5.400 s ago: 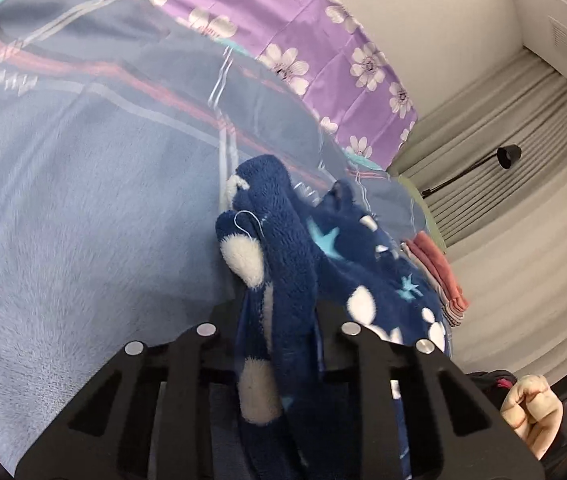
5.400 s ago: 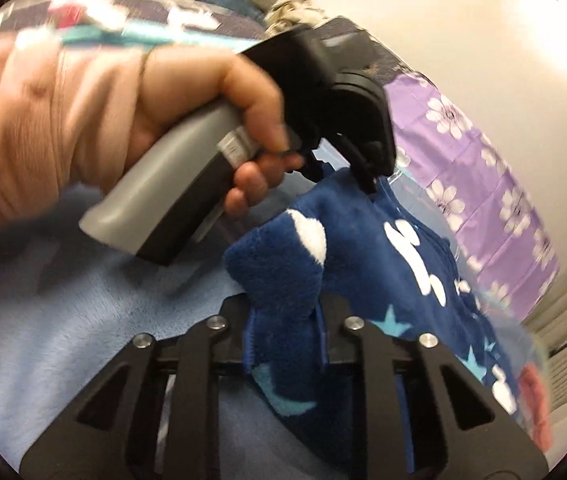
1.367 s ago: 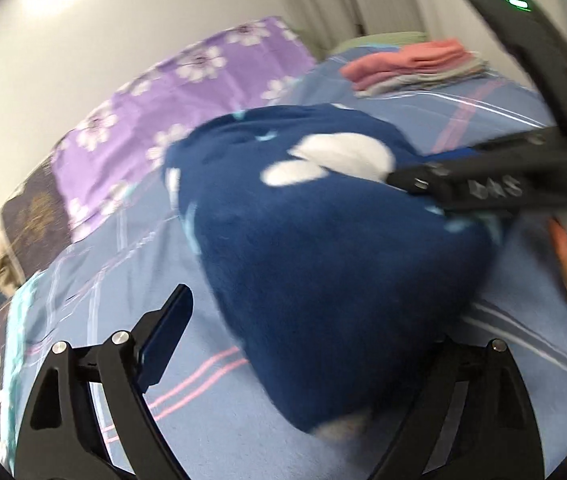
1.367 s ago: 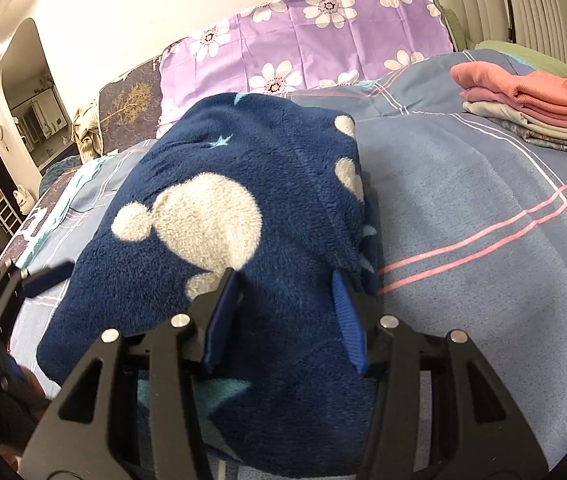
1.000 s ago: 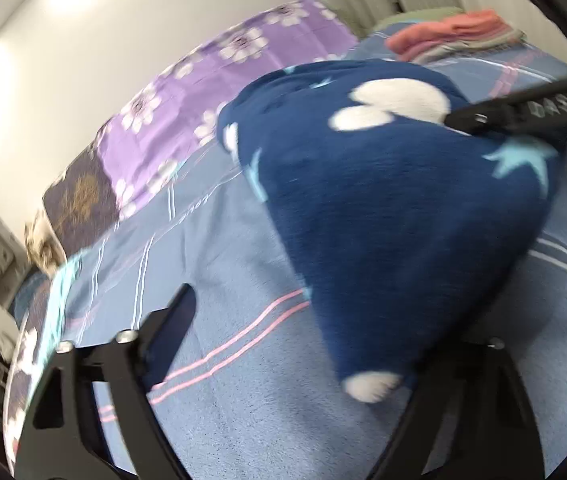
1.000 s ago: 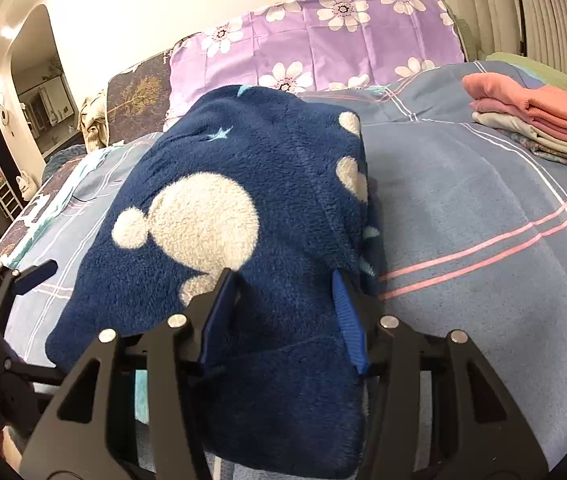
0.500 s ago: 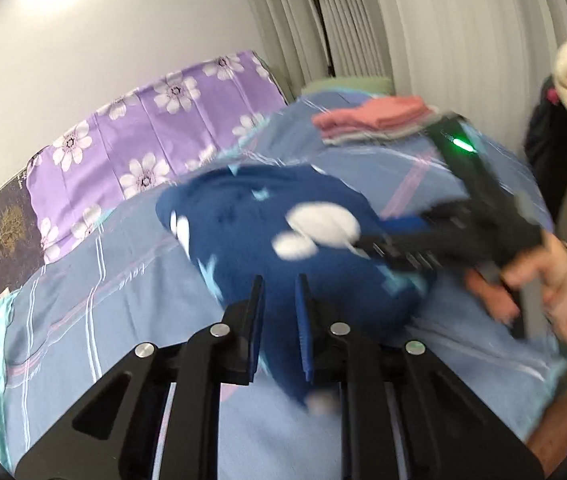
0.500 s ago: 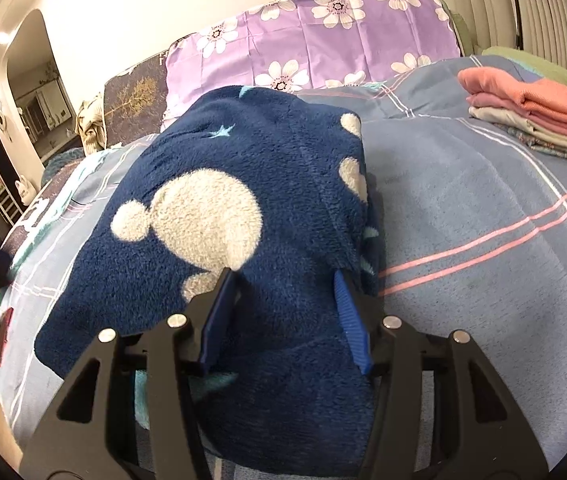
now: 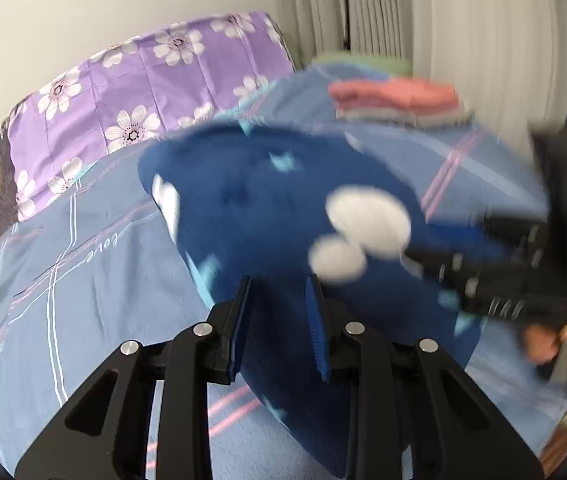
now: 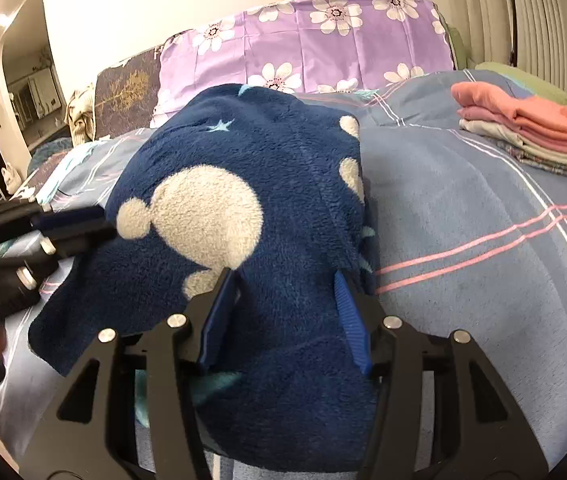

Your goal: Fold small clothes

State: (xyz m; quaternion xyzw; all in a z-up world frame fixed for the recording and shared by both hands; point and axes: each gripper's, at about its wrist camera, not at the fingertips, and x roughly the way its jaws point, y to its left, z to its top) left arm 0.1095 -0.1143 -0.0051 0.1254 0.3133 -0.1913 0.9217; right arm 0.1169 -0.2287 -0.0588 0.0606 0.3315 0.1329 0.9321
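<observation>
Your right gripper (image 10: 285,300) has its blue-padded fingers (image 10: 349,316) set around the near end of the fleece (image 10: 243,184), a navy garment with cream blobs and pale stars; the fabric fills the gap between the pads, so they are pinching it. The fleece lies folded on the bed (image 10: 483,208), running from your fingers toward 12 o'clock, where it ends just short of the purple flowered pillow (image 10: 323,40). Its left corner hangs loose at 8 o'clock. Your left gripper (image 10: 43,236) shows at 9 o'clock in the right wrist view, its tips touching the fleece edge beside the big cream blob. In the left wrist view — blurred — the left fingers (image 9: 315,312) stand slightly parted over the fleece (image 9: 263,220), with navy cloth seen between them; whether they are gripping it, you cannot tell. There the right gripper (image 9: 495,276) reaches in from 3 o'clock onto the fleece, with your hand (image 9: 563,336) behind it. A stack of folded clothes (image 10: 523,128), pink on top, sits on the bed at 2 o'clock — well apart from the fleece.
</observation>
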